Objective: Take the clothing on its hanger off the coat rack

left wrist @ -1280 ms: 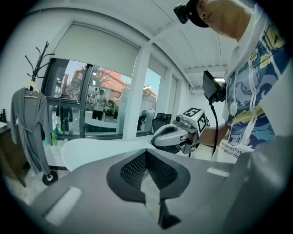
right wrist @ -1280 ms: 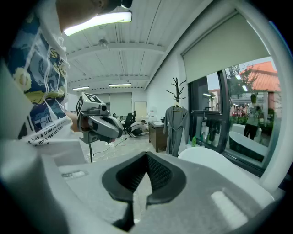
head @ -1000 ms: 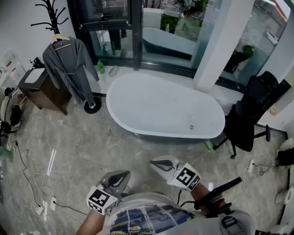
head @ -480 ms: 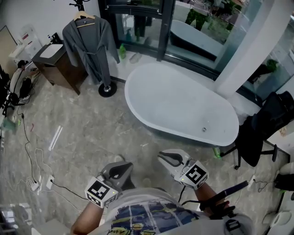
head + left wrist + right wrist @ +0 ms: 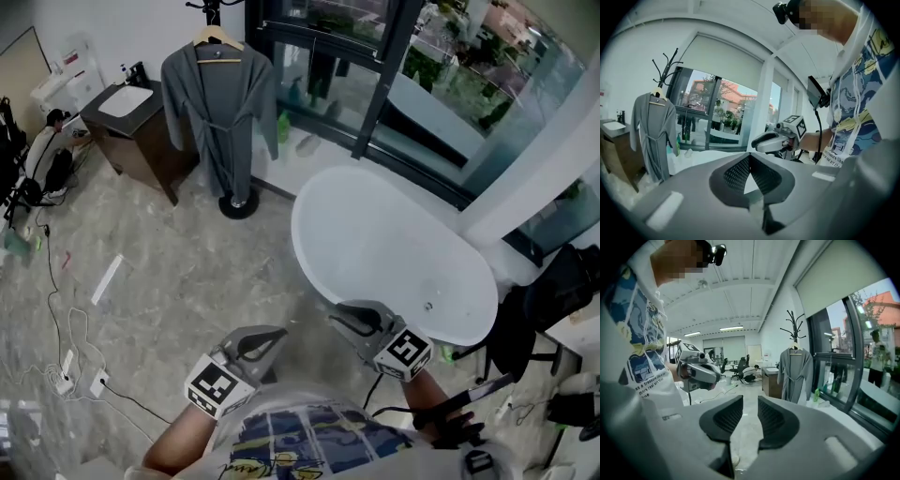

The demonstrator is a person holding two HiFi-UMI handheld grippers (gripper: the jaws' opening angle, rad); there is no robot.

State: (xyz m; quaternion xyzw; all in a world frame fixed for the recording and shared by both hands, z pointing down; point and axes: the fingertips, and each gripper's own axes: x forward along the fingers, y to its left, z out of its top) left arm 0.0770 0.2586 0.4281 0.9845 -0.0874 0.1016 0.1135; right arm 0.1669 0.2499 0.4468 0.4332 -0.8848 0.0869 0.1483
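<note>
Since a second ago the head view has swung: the grey robe (image 5: 220, 112) has drifted from the far upper-left corner toward the upper middle, and the white bathtub (image 5: 394, 253) has slid to the right of the frame.

Both tools sit low at the bottom of the frame, close to the person's chest, side by side but apart, and point up-frame. I see the left tool (image 5: 272, 335) at lower centre-left on a bare forearm. Its jaw tips meet and nothing sits between them. The right tool (image 5: 339, 314) is just right of centre, with its nose over the near rim of the bathtub. Its jaws are opening, with a narrow gap showing in the right gripper view and nothing inside it.

The robe hangs on a pale hanger (image 5: 217, 37) from the black coat rack (image 5: 237, 202) at upper left, well apart from both tools. A dark cabinet (image 5: 141, 150) stands just left of it, and a black-framed glass wall (image 5: 375, 84) is just to its right. Open marble floor (image 5: 187, 281) lies between the tools and the rack. Loose cables (image 5: 56, 347) trail along the lower-left edge.

The only lettering I find is the print on the person's shirt (image 5: 644, 376), too small to read.
</note>
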